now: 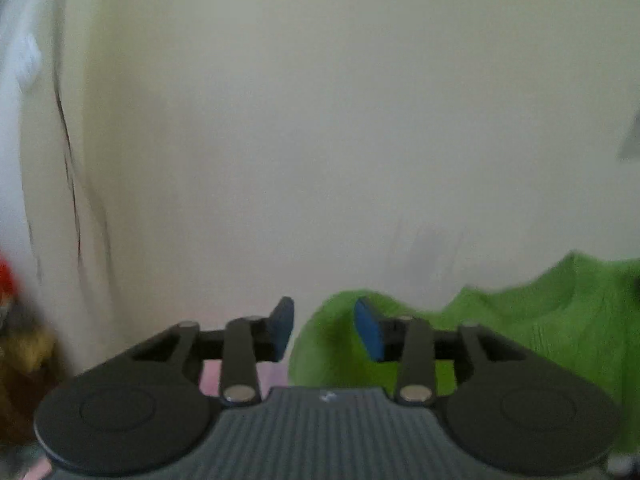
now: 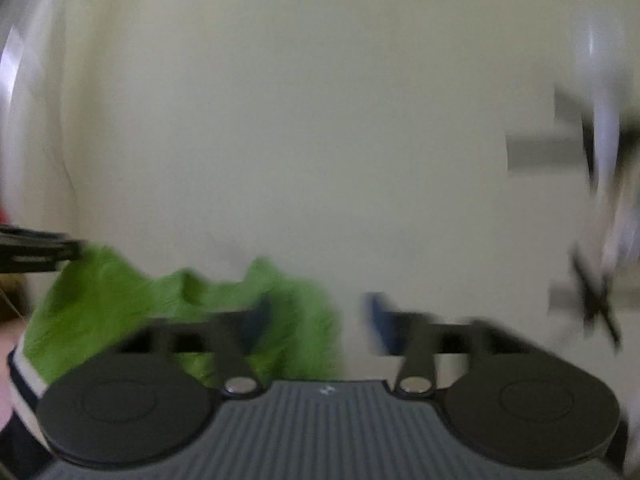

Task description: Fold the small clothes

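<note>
A bright green knitted garment [image 1: 540, 320] lies low on the right of the left wrist view, one edge reaching behind my left gripper [image 1: 324, 328]. That gripper's blue pads stand apart with a gap, and nothing is pinched between them. In the blurred right wrist view the same green garment [image 2: 100, 304] is bunched at the lower left. My right gripper [image 2: 318, 320] stands open over its right edge. The left finger is in front of the cloth and the right finger is in front of the pale background.
A pale wall fills both views. White fabric [image 1: 24, 80] hangs at far left, with blurred red and yellow items [image 1: 12, 300] below it. A dark bar [image 2: 36, 254] pokes in at the left edge. Grey blurred shapes [image 2: 540, 152] sit at right, a striped sleeve [image 2: 20, 376] at lower left.
</note>
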